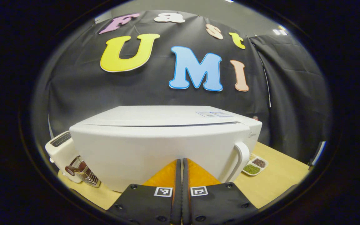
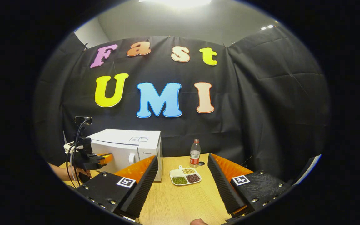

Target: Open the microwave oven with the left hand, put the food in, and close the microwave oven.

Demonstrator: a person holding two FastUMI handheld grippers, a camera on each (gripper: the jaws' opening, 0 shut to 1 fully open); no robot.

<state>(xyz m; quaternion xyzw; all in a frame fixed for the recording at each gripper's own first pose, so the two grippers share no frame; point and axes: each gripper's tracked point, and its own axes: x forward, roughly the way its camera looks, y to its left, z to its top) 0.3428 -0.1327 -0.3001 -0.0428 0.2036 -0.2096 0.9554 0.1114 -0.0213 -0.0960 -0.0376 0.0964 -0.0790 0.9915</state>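
Step in hand, by the look of it: opening the microwave [image 1: 167, 140] w/ the left claw [image 1: 180, 162]. Door is shut; the oven stands on the table [image 1: 277, 181], at its left end in the right gripper view. The left claw's fingers are pressed together w/ nothing between them, aimed at the door's front face, close to it or maybe touching; can't tell which. The door handle [image 1: 241, 159] sits off to the claw's right, at the door's edge.

To do it well: the person should part the fingers first, shift right to the handle, get one finger behind the bar and close on it, then pull along the door's swing arc, not straight back, so the oven doesn't slide on the table. Toaster [image 1: 59, 150] is just beside the oven's other side; keep clear.

Right claw [image 2: 183, 178] is spread wide, holding nothing, w/ the food tray [image 2: 185, 176] ahead of it between the fingers' lines, near a bottle [image 2: 194, 153]. It should wait till the door's fully open.
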